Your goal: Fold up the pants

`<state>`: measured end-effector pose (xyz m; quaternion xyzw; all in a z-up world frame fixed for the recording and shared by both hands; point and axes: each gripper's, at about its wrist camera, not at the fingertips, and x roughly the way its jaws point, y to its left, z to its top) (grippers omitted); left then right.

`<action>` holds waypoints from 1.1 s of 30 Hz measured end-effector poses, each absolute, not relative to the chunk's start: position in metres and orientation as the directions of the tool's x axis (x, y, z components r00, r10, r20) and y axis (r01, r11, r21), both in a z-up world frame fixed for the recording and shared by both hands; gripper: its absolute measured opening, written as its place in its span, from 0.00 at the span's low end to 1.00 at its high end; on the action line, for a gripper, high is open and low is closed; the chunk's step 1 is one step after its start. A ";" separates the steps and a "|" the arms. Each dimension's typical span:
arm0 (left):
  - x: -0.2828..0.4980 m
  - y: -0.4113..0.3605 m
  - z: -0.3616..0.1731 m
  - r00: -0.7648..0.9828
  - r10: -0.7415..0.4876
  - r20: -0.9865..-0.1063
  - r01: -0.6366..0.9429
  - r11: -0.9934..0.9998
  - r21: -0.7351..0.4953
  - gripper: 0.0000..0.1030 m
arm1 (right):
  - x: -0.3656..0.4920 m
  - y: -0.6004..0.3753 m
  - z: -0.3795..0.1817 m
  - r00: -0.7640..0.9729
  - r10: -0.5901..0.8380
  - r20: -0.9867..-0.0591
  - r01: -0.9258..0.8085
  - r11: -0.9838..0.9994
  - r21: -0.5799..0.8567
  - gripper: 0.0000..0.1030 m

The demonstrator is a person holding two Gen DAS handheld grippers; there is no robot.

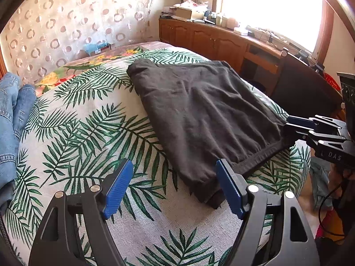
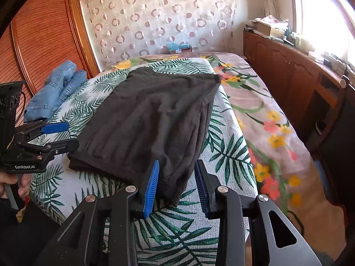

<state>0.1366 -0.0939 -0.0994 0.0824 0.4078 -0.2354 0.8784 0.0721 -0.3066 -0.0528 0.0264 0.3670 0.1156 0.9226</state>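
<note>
Dark grey pants (image 1: 199, 110) lie folded flat on the palm-leaf bedspread (image 1: 93, 137); they also show in the right wrist view (image 2: 150, 119). My left gripper (image 1: 175, 186) is open, just in front of the pants' near left corner, which lies by its right pad; it also shows in the right wrist view (image 2: 60, 136), open beside the pants' left edge. My right gripper (image 2: 177, 186) is open, its jaws on either side of the pants' near right corner. In the left wrist view it (image 1: 292, 125) sits at the pants' right edge.
Blue jeans (image 2: 55, 90) lie at the bed's far left, also in the left wrist view (image 1: 11, 115). A wooden cabinet (image 2: 288, 64) with clutter runs along the right under a bright window. A wooden wardrobe (image 2: 44, 35) stands left. A floral blanket (image 2: 266, 110) covers the bed's right side.
</note>
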 end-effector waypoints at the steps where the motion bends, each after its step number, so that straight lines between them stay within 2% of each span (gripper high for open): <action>1: 0.136 -0.095 -0.100 0.553 -0.349 -0.757 0.485 0.873 -0.049 0.75 | 0.073 -0.307 -0.054 0.700 0.233 -0.675 -0.193 0.972 0.136 0.33; 4: 0.136 -0.097 -0.104 0.539 -0.358 -0.762 0.497 0.866 -0.055 0.72 | 0.073 -0.308 -0.056 0.693 0.231 -0.683 -0.191 0.972 0.136 0.33; 6: 0.135 -0.098 -0.106 0.531 -0.364 -0.765 0.504 0.862 -0.060 0.64 | 0.073 -0.308 -0.056 0.688 0.235 -0.687 -0.193 0.971 0.138 0.33; 9: 0.133 -0.099 -0.109 0.520 -0.371 -0.770 0.511 0.857 -0.067 0.59 | 0.073 -0.307 -0.056 0.685 0.232 -0.691 -0.196 0.972 0.133 0.33; 20: 0.134 -0.098 -0.115 0.510 -0.387 -0.768 0.509 0.856 -0.093 0.57 | 0.074 -0.306 -0.058 0.676 0.249 -0.693 -0.223 0.966 0.129 0.33; 25: 0.130 -0.099 -0.114 0.495 -0.413 -0.764 0.527 0.842 -0.115 0.44 | 0.074 -0.307 -0.060 0.672 0.263 -0.692 -0.232 0.963 0.140 0.33; 27: 0.129 -0.100 -0.114 0.487 -0.426 -0.762 0.532 0.837 -0.128 0.38 | 0.074 -0.309 -0.060 0.667 0.279 -0.691 -0.241 0.958 0.155 0.28; 33: 0.127 -0.100 -0.114 0.484 -0.428 -0.763 0.528 0.838 -0.135 0.37 | 0.073 -0.308 -0.060 0.663 0.294 -0.688 -0.259 0.953 0.158 0.20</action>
